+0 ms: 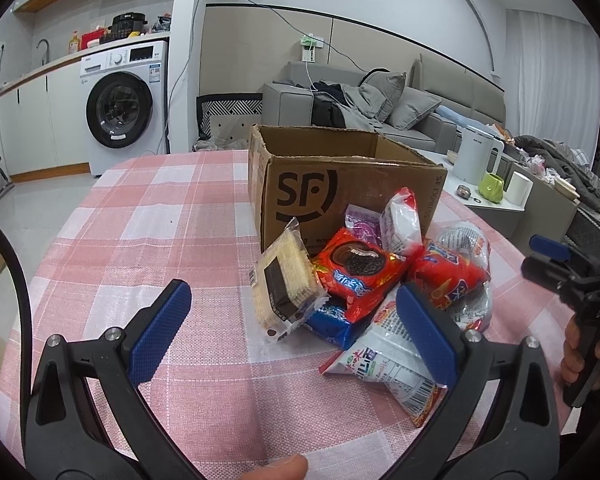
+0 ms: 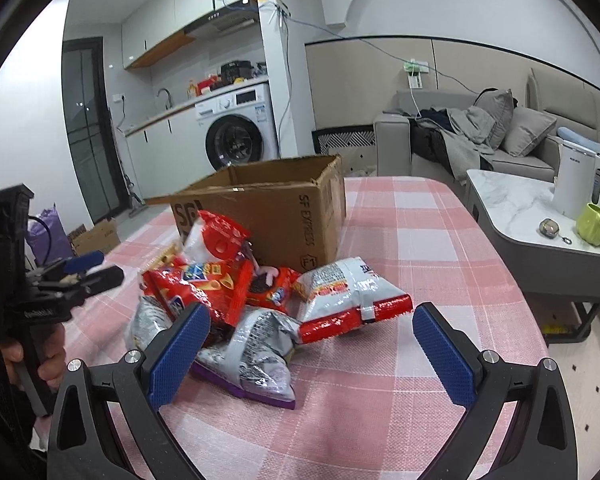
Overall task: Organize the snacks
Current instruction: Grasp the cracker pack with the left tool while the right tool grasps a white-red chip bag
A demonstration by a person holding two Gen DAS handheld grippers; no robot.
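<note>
A pile of snack packets lies on the pink checked tablecloth (image 1: 160, 216) in front of an open brown cardboard box (image 1: 332, 184) (image 2: 268, 212). Nearest my left gripper (image 1: 292, 312) are a clear wafer pack (image 1: 284, 284) and a red cookie pack (image 1: 356, 272); a white and red bag (image 1: 388, 356) passes under its right finger. It is open and holds nothing. My right gripper (image 2: 312, 340) is open too, just short of a silver bag (image 2: 260, 352) and a white and red bag (image 2: 348, 292). A red bag (image 2: 204, 280) sits on the heap.
A low side table (image 2: 512, 216) with a white kettle (image 2: 578, 180) and a green cup (image 2: 592, 224) stands to the right. A grey sofa (image 1: 404, 104) is behind, a washing machine (image 1: 120, 108) at the far left. Each view shows the other gripper with the hand holding it.
</note>
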